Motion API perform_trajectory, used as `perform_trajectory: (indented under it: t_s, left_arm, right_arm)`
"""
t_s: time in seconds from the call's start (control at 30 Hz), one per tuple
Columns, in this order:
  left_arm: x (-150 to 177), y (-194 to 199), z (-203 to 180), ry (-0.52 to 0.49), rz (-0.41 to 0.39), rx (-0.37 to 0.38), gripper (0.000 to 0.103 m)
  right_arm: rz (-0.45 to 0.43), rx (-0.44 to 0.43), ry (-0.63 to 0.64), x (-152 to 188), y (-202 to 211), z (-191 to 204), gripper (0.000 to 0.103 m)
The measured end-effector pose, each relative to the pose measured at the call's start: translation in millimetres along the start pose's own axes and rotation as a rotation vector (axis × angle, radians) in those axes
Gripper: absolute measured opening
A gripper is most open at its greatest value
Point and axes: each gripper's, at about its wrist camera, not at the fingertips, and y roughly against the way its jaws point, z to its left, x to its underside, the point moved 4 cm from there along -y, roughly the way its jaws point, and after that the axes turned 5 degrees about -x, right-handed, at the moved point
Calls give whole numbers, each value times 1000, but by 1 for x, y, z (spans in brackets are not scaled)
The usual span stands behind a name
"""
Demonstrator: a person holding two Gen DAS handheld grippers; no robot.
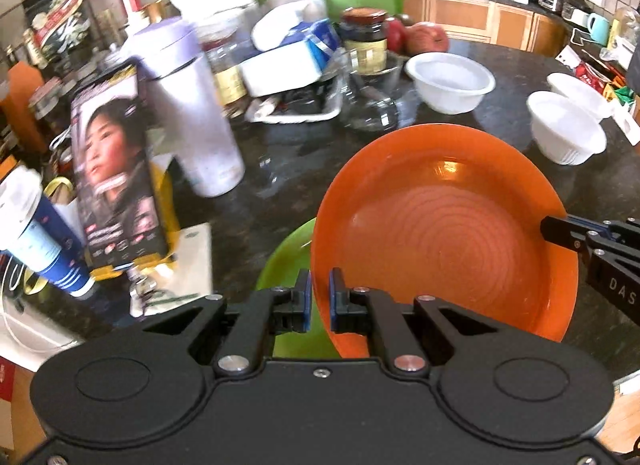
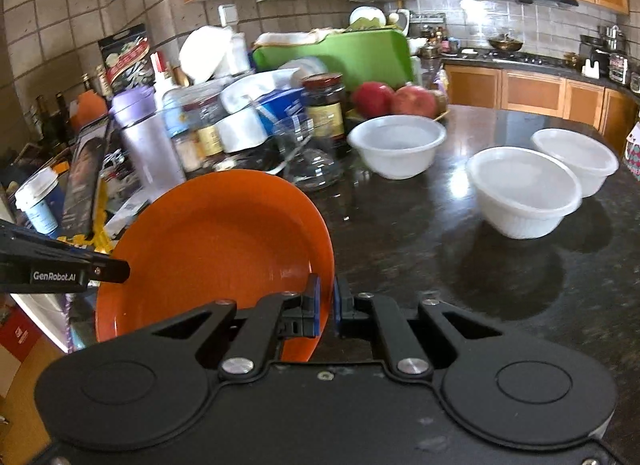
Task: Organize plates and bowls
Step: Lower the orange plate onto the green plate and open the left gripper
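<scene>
An orange plate hangs tilted above the dark countertop, held from both sides. My left gripper is shut on its left rim, blue pads pressing either side of the edge. My right gripper is shut on the opposite rim of the orange plate; its fingers show at the right edge of the left wrist view. A green plate lies under the orange one, mostly hidden. Three white bowls stand upright on the counter beyond.
Clutter crowds the counter's left and back: a lilac thermos, a printed box, a dark jar, a glass jug, red fruit and a green board. Bare dark countertop lies before the bowls.
</scene>
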Motion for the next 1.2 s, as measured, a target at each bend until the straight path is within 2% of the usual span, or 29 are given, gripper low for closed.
perform_trajectory:
  t_s: [0.2,0.47,0.77,1.2]
  left_arm:
    - [6,-12,21,-3,16,20,11]
    - [10,-28,32,-32,26,77,13]
    - [8,-25,37,-85,-36,122,18]
    - [6,-31,32,-134,-55,177,19]
  right_arm:
    - [27,36,-12,8,-10,18,9]
    - [32,104,-47,15,-17,26,9]
    - [17,160,-51,17,-21,36,11]
    - [-4,214,-91,20,-14,41,12]
